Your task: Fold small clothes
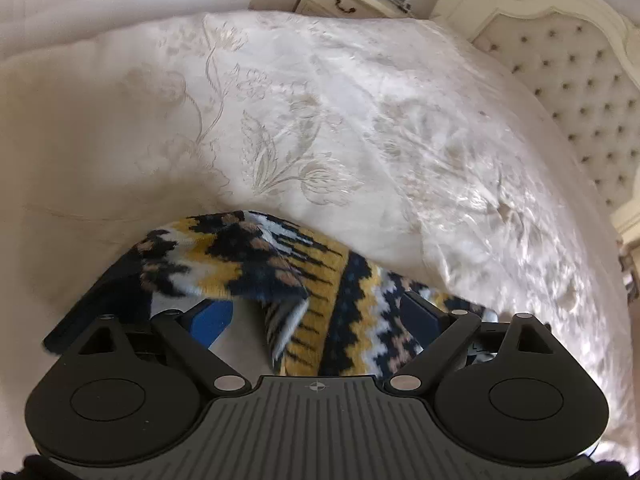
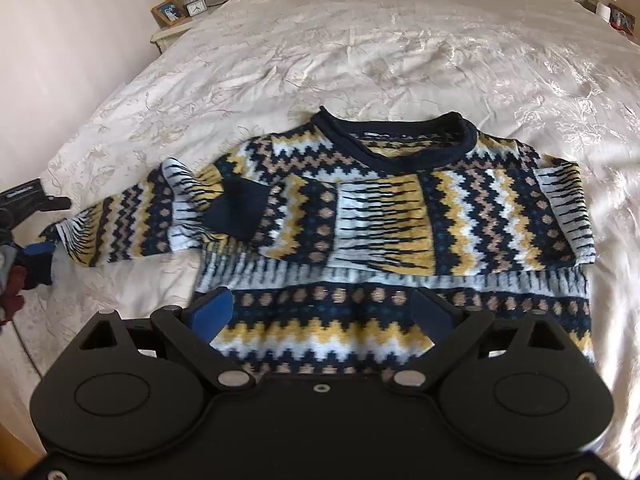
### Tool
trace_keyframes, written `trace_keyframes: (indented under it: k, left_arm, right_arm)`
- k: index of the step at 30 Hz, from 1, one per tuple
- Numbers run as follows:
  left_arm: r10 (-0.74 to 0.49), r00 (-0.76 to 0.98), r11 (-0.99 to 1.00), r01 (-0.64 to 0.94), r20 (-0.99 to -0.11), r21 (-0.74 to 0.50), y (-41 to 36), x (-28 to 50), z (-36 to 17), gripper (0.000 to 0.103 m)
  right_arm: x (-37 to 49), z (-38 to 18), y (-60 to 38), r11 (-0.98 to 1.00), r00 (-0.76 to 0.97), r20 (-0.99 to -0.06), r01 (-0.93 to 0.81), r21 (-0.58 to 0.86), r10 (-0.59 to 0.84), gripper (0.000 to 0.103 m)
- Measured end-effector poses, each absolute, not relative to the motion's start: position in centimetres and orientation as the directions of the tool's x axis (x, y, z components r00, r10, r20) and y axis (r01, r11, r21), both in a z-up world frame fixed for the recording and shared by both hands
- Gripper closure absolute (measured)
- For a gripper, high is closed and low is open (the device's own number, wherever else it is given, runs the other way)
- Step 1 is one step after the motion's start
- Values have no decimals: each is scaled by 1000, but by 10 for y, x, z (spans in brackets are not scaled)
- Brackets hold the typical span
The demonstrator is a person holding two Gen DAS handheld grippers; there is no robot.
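A patterned knit sweater (image 2: 384,216) lies on the white embroidered bedspread (image 2: 360,48), neckline toward the headboard and hem toward the foot of the bed, with both sleeves crossing the chest. One sleeve end (image 2: 116,224) spills out toward the bed's left edge. The right gripper (image 2: 322,316) hangs over the hem with its jaws spread wide and nothing pinched between them; the garment stretches straight ahead of it, its body running away toward the pillows.

At the left edge of the bed, the left gripper (image 1: 316,312) hovers over that stray sleeve end (image 1: 248,256), jaws likewise spread, the knit lying between and beneath them but not clamped as far as the view shows. The sleeve's long axis runs crosswise, from this gripper in toward the sweater's body.

The left gripper looks the nearer to the loose sleeve, the right to the hem. Tucking in that sleeve appears to be the left hand's job, before the hem is brought up toward the collar (image 2: 396,136).
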State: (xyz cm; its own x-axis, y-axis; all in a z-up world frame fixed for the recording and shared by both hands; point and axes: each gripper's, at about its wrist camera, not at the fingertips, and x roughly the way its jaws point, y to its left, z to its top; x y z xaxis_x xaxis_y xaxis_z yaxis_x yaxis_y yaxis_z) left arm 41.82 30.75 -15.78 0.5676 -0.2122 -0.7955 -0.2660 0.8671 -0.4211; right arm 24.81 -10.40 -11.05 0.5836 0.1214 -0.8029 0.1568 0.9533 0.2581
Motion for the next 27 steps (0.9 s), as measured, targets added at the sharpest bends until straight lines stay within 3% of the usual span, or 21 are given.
trace_keyframes:
  k: [7,9,10,12,14,16,27]
  left_arm:
    - [-222,543,856,-290,-810,-429,316,434,-175,12]
    - [-229,541,850,-294,-809,-437,317,435,-176,19]
    - [-221,539,852,-300,-813,-430,318,434,-176,28]
    - [-192,530,864,-309,-826,-398,317,434,-175,80]
    - [-158,507,871,-332,-847,-361,316,433,-175,84]
    - [-169,514,865,-331,-841,-376,318,430,-173,99]
    - [-142,714,940,-119,-685,-319,269,401,-73,99]
  right_arm:
    - [246,-108,-89,952,569,-815,180,247,104,7]
    - [245,-108,-88,952,566,-818,186,244,99,7]
    - [245,-107,-87,952,565,-820,189,242,97,7]
    - [244,-107,-88,951,563,-821,194,243,95,7]
    - [245,-107,-88,951,561,-822,192,243,97,7]
    - [245,-108,-89,952,560,-822,185,245,103,7]
    - [243,-115,-111,941,574,-801,145,304,171,7]
